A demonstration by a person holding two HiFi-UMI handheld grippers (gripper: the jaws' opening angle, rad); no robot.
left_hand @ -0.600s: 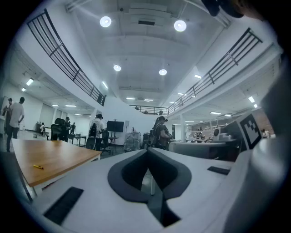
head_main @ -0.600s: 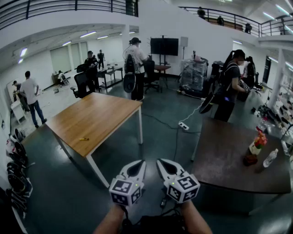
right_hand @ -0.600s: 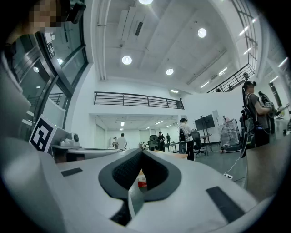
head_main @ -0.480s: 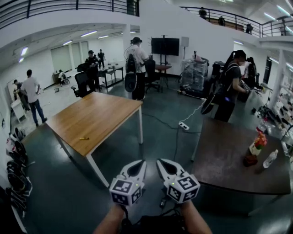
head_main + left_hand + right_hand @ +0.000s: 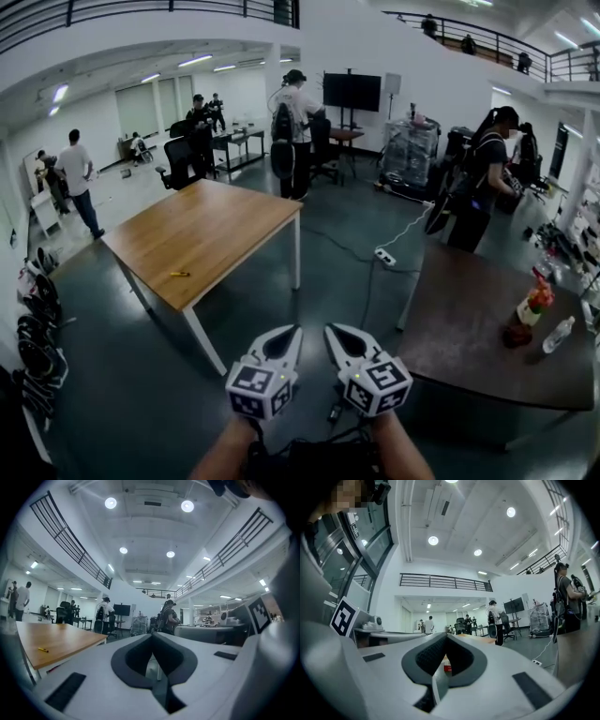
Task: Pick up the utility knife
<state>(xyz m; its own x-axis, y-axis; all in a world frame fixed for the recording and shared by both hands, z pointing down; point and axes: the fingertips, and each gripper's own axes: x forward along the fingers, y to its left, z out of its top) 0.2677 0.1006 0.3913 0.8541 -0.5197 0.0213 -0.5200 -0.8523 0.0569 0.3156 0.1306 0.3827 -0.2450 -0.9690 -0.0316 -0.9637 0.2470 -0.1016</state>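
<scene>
The utility knife (image 5: 178, 274) is a small yellow object lying near the front edge of the wooden table (image 5: 211, 230), far ahead and to the left of both grippers. It also shows small and yellow in the left gripper view (image 5: 43, 649). My left gripper (image 5: 294, 331) and right gripper (image 5: 329, 330) are held side by side low in the head view, above the grey floor. Both point level. Their jaws are shut with the tips meeting, and nothing is between them in the left gripper view (image 5: 152, 635) or the right gripper view (image 5: 445, 636).
A dark table (image 5: 469, 323) at the right carries a flower vase (image 5: 531, 306) and a plastic bottle (image 5: 560, 334). A power strip (image 5: 383, 256) with a cable lies on the floor between the tables. Shoes (image 5: 33, 309) line the left wall. Several people stand farther back.
The head view has shifted a little, so the wooden table and room sit slightly further right. Both grippers keep the same pose, jaws shut.
</scene>
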